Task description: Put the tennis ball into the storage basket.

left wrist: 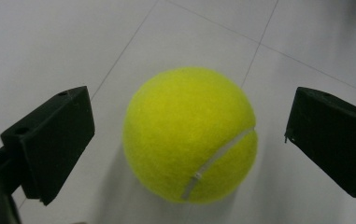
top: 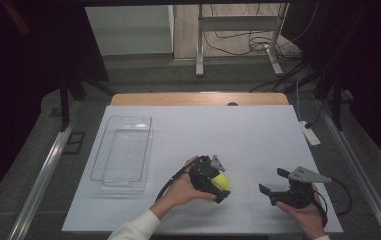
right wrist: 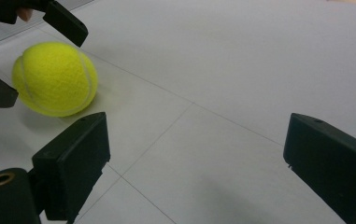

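A yellow tennis ball (top: 221, 181) rests on the white table cover, near the front middle. My left gripper (top: 219, 183) is open around it, one black jaw on each side. In the left gripper view the ball (left wrist: 189, 135) sits between the jaws with a gap on both sides, so neither jaw touches it. My right gripper (top: 273, 181) is open and empty, low over the table to the right of the ball. In the right gripper view the ball (right wrist: 54, 78) lies at the upper left, straddled by the left gripper (right wrist: 31, 56), and bare table lies between my right gripper's (right wrist: 196, 163) own jaws.
A clear plastic tray (top: 148, 150) lies empty at the left of the white cover (top: 238, 135). A white power strip (top: 310, 134) sits at the table's right edge. Beyond the wooden far edge (top: 198, 98) are a metal stand and cables on the floor.
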`<state>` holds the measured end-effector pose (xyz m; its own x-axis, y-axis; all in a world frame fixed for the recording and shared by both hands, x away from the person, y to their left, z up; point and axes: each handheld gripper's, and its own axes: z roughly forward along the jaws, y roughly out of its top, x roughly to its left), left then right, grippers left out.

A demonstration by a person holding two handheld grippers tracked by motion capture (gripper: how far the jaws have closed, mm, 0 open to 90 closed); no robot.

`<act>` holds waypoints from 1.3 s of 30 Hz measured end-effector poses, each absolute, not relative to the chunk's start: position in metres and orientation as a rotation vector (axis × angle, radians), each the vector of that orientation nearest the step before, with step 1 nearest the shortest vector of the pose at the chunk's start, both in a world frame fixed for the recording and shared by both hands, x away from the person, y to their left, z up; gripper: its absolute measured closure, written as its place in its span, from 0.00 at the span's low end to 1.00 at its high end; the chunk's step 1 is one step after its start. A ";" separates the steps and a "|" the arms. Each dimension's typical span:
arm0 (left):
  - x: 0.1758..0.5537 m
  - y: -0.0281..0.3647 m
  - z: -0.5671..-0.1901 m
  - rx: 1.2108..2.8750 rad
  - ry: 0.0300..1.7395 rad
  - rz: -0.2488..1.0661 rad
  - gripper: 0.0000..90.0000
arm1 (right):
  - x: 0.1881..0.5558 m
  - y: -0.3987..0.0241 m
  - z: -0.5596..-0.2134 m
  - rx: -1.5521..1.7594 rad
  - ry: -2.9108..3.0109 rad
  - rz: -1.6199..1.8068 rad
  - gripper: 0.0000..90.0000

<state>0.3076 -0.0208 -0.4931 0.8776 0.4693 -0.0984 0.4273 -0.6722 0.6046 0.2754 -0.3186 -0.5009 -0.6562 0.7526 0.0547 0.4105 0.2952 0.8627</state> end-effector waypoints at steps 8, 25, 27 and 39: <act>0.310 -0.023 -0.499 2.414 0.656 0.072 0.02 | 0.275 -0.319 -0.501 1.047 2.208 1.302 0.08; 0.308 -0.020 -0.496 2.402 0.677 0.063 0.30 | 0.275 -0.319 -0.500 1.050 2.204 1.303 0.08; 0.307 -0.020 -0.495 2.407 0.673 0.071 0.30 | 0.275 -0.319 -0.500 1.050 2.204 1.303 0.08; 0.307 -0.014 -0.487 2.381 0.668 0.098 0.31 | 0.275 -0.319 -0.500 1.052 2.202 1.308 0.08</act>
<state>0.3066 -0.0142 -0.4871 0.8670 0.4884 -0.0992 0.4395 -0.6554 0.6142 0.2747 -0.3193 -0.5001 -0.6521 0.7560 0.0567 0.4116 0.2902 0.8640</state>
